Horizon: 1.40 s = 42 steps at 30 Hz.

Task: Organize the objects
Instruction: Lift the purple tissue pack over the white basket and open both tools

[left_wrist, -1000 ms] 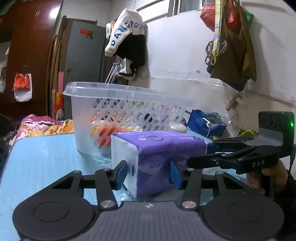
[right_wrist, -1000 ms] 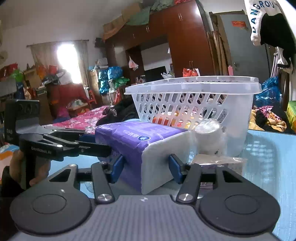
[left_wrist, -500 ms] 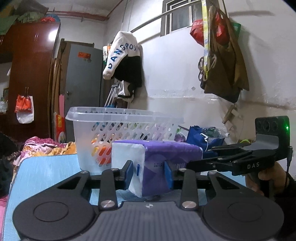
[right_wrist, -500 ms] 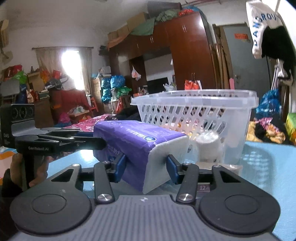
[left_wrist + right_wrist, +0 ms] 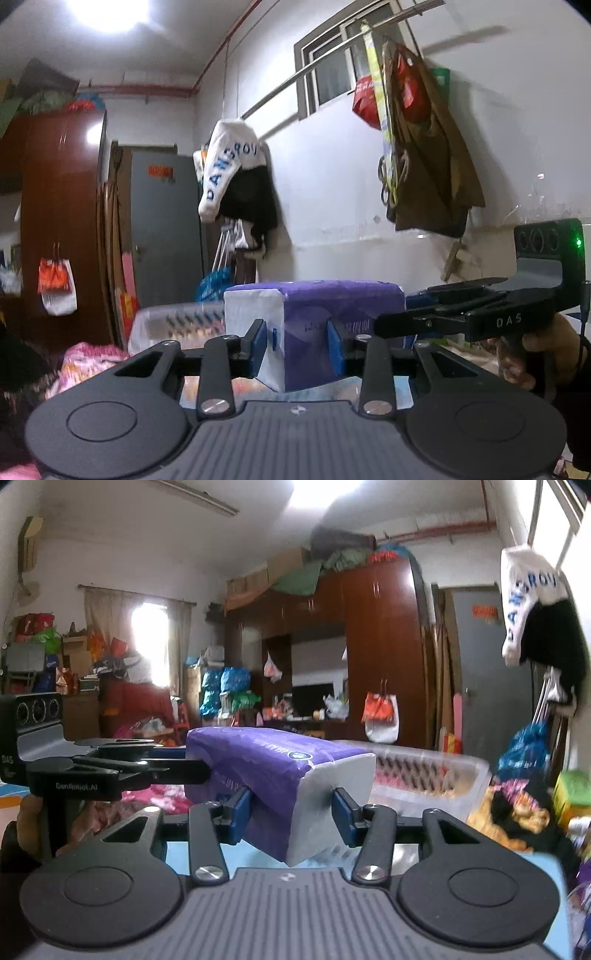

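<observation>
Left gripper (image 5: 298, 345) pinching one end of purple tissue pack (image 5: 314, 332); right gripper (image 5: 291, 818) clamping opposite end (image 5: 280, 794). Pack hanging above white slotted laundry basket (image 5: 424, 779), blue table (image 5: 532, 871) lying below.

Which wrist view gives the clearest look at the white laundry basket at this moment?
The right wrist view: the basket shows its rim and slotted wall to the right of the purple tissue pack, though blurred. In the left wrist view the basket is only a blurred strip, largely hidden behind the pack.
</observation>
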Motion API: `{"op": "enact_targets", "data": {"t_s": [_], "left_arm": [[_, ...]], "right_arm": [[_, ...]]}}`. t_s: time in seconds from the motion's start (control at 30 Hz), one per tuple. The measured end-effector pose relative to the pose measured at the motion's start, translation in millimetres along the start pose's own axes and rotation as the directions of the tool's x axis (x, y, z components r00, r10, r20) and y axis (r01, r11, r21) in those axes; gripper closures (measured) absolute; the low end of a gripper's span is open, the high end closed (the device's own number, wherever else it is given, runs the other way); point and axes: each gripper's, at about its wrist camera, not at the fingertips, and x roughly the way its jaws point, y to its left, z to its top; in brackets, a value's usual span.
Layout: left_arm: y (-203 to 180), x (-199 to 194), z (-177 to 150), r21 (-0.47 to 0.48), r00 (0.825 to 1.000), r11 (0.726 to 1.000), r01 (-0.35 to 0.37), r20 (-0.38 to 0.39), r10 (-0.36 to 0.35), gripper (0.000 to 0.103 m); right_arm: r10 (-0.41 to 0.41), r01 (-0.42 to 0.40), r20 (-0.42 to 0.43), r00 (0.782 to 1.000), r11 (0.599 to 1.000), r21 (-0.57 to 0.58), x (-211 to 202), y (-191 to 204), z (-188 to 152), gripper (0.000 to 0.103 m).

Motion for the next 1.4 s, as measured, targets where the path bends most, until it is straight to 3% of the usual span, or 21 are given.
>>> {"op": "enact_targets", "data": {"t_s": [0.3,0.53,1.03,1.4], "left_arm": [[4,26,64,0.056,0.999,0.998,-0.030,0.028,0.028,0.064],[21,57,87,0.072,0.998,0.996,-0.055,0.014,0.054,0.064],[78,122,50,-0.045,0.990,0.995,-0.089,-0.116,0.083,0.064],[99,148,30,-0.060,0.969,0.989,-0.135,-0.215,0.119,0.064]], "right_arm": [[-0.036,0.038,0.034,0.999,0.998,-0.058,18,-11,54,0.052],[-0.045,0.046,0.017,0.999,0.997,-0.055,42,-28,58,0.052],[-0.071,0.071,-0.111,0.991,0.997,-0.001,102,-54,27,0.052],[-0.092,0.095,-0.177,0.980,0.995,0.007,125,-58,21,0.052]]}}
